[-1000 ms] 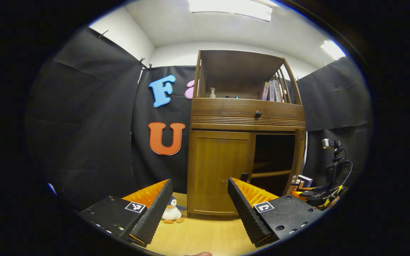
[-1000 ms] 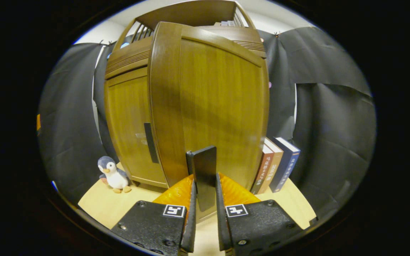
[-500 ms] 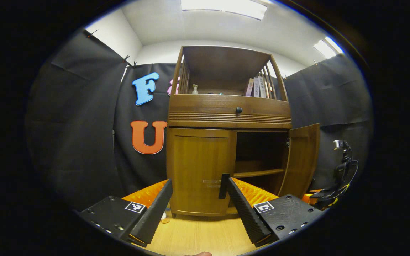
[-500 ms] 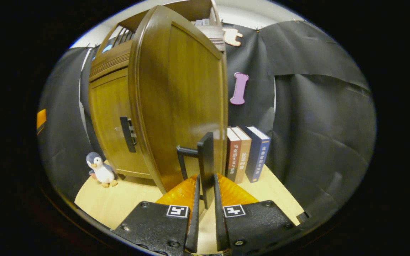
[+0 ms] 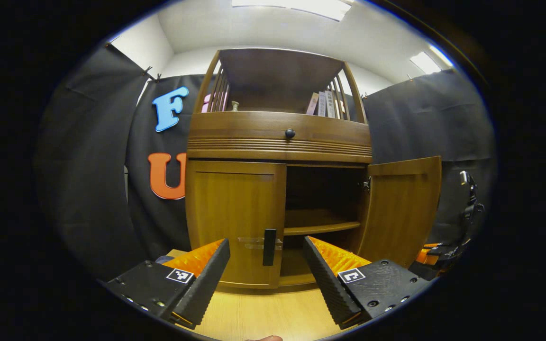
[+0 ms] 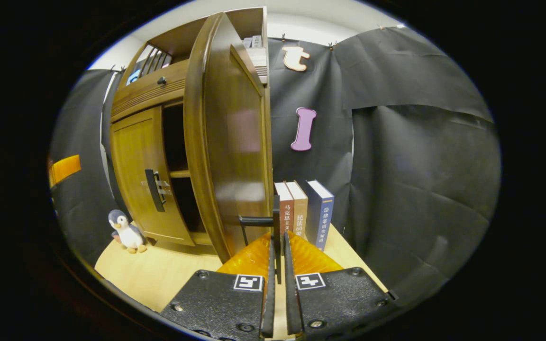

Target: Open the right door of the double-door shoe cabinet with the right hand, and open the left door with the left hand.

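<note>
Moved since earlier: right door (image 5: 403, 208) has swung wider while my left tool has closed in on the cabinet, so the left door's handle now sits between its fingers in the picture.
Left gripper view, cabinet: shoe cabinet (image 5: 277, 142) fills the centre; left door (image 5: 235, 222) is flush shut, the right door stands open at centre right, and a bare shelf (image 5: 320, 222) shows in the gap.
Left gripper view, tool: left gripper (image 5: 266, 270) is spread wide at the bottom with nothing held, short of the left handle (image 5: 269, 246).
Right gripper view, door: the right door (image 6: 228, 151) runs nearly edge-on up the centre left, its handle (image 6: 275, 220) just above my fingers.
Right gripper view, tool: right gripper (image 6: 277, 279) is clamped on that flat black bar, both fingers (image 6: 269, 284) pressing its faces.
Right gripper view, surroundings: books (image 6: 304, 213) stand just right of the door; a toy penguin (image 6: 126, 231) sits at lower left.
Handling: I judge both doors stiff, hinged wood, fairly light, swinging on an arc and not pulling straight.
Hold: the smooth bar may slip, so I would pinch the left handle across its middle, then draw outward around the left hinge.
</note>
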The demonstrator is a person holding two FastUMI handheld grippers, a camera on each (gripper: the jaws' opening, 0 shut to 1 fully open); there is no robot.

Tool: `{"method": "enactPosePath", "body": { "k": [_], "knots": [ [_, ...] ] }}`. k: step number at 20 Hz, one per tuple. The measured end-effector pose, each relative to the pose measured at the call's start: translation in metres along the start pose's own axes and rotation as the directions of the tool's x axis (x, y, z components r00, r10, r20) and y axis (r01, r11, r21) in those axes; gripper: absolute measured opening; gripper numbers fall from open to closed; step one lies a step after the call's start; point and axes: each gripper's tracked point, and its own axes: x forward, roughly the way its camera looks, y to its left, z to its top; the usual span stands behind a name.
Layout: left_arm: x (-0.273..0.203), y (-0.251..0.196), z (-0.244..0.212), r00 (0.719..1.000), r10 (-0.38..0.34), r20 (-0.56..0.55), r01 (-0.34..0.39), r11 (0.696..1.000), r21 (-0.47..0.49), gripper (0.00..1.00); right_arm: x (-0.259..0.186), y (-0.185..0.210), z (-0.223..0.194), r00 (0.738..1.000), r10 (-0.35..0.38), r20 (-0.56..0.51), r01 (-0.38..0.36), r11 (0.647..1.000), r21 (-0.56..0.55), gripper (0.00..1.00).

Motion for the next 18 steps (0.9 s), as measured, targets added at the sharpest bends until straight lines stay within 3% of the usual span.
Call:
{"method": "enactPosePath", "body": {
  "k": [6, 12, 13, 18],
  "knots": [
    [0.034, -0.023, -0.009, 0.999, -0.035, -0.023, 0.035, 0.999, -0.006, 0.95, -0.005, -0.026, 0.003, 1.0, 0.017, 0.018, -0.018, 1.0, 0.018, 0.13],
    [0.078, -0.03, -0.032, 0.997, -0.021, -0.067, 0.021, 1.0, 0.0, 0.95, -0.024, -0.058, 0.026, 0.993, -0.034, 0.109, 0.032, 0.999, 0.024, 0.12],
    [0.087, -0.03, -0.035, 0.997, -0.012, -0.072, 0.012, 1.0, -0.011, 0.95, -0.028, -0.06, 0.031, 0.992, -0.034, 0.126, 0.031, 0.999, 0.022, 0.04],
    [0.133, -0.015, -0.06, 0.993, 0.027, -0.112, -0.035, 0.997, -0.07, 0.95, -0.042, -0.088, 0.051, 0.986, -0.079, 0.15, 0.08, 0.997, -0.001, 0.18]
  ]
}}
